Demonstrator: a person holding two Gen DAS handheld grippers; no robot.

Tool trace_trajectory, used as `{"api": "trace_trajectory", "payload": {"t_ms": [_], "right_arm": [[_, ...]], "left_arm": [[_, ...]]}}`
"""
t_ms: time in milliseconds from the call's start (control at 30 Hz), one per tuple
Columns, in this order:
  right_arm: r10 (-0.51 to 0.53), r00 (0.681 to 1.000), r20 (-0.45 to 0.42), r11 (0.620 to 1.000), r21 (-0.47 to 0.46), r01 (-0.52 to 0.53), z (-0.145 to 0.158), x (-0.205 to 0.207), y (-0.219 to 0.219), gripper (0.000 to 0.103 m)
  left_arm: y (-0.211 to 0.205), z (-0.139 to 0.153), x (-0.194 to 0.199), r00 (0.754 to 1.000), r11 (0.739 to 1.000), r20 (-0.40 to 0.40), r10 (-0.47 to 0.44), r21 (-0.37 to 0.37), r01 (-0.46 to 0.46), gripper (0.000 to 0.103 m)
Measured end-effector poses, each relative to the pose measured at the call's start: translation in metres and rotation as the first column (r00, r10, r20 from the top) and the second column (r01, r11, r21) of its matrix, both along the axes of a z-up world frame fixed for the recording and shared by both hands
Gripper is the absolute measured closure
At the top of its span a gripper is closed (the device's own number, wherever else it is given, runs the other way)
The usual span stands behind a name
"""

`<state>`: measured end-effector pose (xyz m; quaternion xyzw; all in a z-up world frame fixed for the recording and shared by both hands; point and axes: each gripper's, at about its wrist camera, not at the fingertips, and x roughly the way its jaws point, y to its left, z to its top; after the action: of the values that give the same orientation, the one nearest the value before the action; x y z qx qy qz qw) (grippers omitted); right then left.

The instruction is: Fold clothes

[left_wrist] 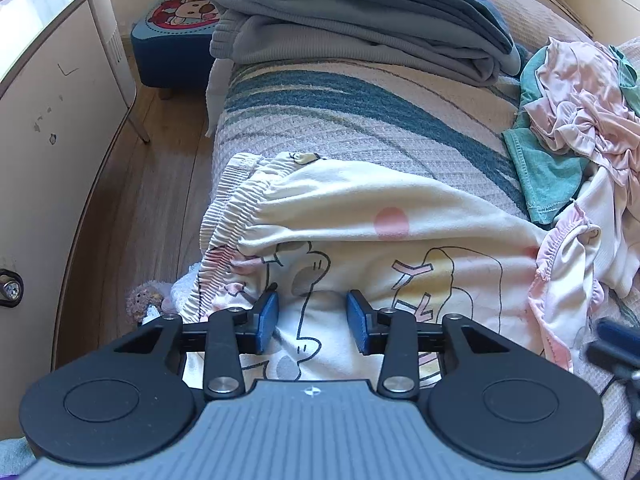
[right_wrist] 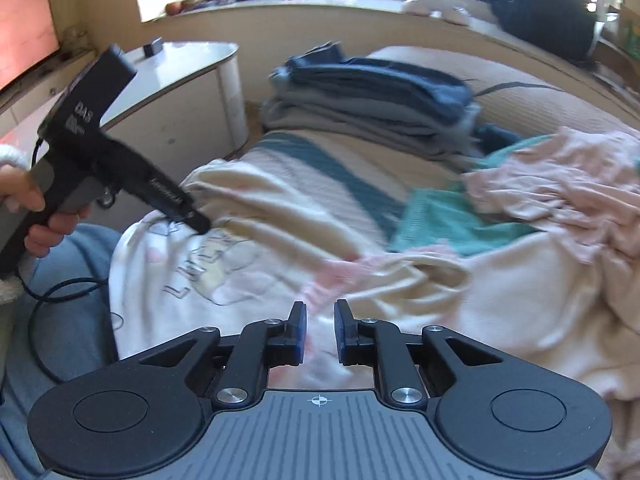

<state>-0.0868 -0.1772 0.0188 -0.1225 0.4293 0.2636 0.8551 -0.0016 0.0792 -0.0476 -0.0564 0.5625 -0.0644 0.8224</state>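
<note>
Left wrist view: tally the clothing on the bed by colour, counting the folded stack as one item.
Grey-blue folded stack: 1
Cream cartoon-print garment: 1
Teal garment: 1
Pink garment: 1
Total: 4
The cream cloth at the right edge is counted with the cartoon-print one; I cannot tell them apart.

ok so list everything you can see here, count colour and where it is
cream cartoon-print garment: one, cream with pink dots and line drawings, on the bed nearest the camera
unfolded clothes pile: one heap, pink and teal, right side of the bed
folded stack: one, grey and blue, far end of the bed
bed cover: one, beige with teal stripes
cabinet: one, white, left of the bed
stool: one, blue with a cartoon top, on the wooden floor
screen: one, glowing red, far left
left hand-held gripper: black with blue pads, open over the cream garment
right hand-held gripper: black, narrowly open, nothing between the pads
hand: one, holding the left gripper's handle
</note>
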Motion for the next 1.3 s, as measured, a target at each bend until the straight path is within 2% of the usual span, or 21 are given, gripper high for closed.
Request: {"api": "trace_trajectory", "payload": {"t_ms": [67,133,200,333,367,433,467,667,800,967,1133,1233,1300], "right_arm": [[-0.002,1.000,-0.025,1.000,-0.013,0.001,-0.009,0.004,0.012,0.087],[0.014,0.999,-0.031,0.999,-0.043,-0.015,-0.016,0.005,0.021,0.081],[0.016,0.999,-0.029,0.996,-0.083,-0.019,-0.024,0.004,0.027,0.079],[0.010,1.000,-0.030,0.994,-0.106,-0.013,-0.036,0.006,0.030,0.079],[0.006,0.999,-0.032,0.994,-0.105,-0.009,-0.039,0.006,0.029,0.080],[-0.004,0.999,-0.034,0.995,-0.097,0.000,-0.039,0.006,0.027,0.089],[-0.008,0.999,-0.035,0.996,-0.094,0.005,-0.037,0.006,0.025,0.101],[-0.112,0.993,0.024,0.991,-0.067,0.113,-0.010,-0.008,-0.004,0.102],[-0.234,0.972,0.008,0.972,-0.028,0.234,0.002,-0.017,-0.039,0.102],[-0.403,0.914,-0.050,0.915,-0.007,0.404,-0.008,-0.020,-0.079,0.101],[-0.422,0.905,-0.057,0.904,-0.103,0.415,-0.030,-0.017,-0.083,0.096],[-0.437,0.899,-0.043,0.895,-0.123,0.429,-0.030,-0.018,-0.090,0.095],[-0.458,0.889,-0.017,0.881,-0.140,0.451,-0.026,-0.019,-0.098,0.090]], "left_arm": [[0.000,0.000,0.000,1.000,1.000,0.005,0.001,0.003,-0.001,0.064],[-0.001,-0.001,-0.001,1.000,1.000,0.010,0.007,0.016,-0.007,0.060],[-0.001,-0.002,-0.001,1.000,0.999,0.013,0.013,0.039,-0.013,0.048],[0.000,-0.003,-0.001,1.000,0.999,0.015,0.023,0.036,-0.023,0.047],[0.000,-0.003,-0.001,1.000,0.999,0.019,0.022,0.038,-0.023,0.047],[-0.001,-0.003,-0.002,0.999,0.999,0.028,0.019,0.045,-0.020,0.047],[-0.002,-0.002,-0.003,0.999,0.999,0.033,0.016,0.049,-0.018,0.047],[-0.003,-0.002,-0.004,0.999,0.999,0.038,0.016,0.051,-0.018,0.047],[-0.003,-0.002,-0.005,0.999,0.999,0.041,0.019,0.050,-0.021,0.047],[-0.003,-0.002,-0.005,0.999,0.999,0.043,0.018,0.049,-0.021,0.047],[-0.002,-0.002,-0.006,0.999,0.999,0.046,0.020,0.045,-0.022,0.046],[-0.002,-0.002,-0.006,0.999,0.999,0.044,0.023,0.043,-0.025,0.046],[-0.002,-0.002,-0.006,0.999,0.999,0.044,0.022,0.045,-0.024,0.045]]}}
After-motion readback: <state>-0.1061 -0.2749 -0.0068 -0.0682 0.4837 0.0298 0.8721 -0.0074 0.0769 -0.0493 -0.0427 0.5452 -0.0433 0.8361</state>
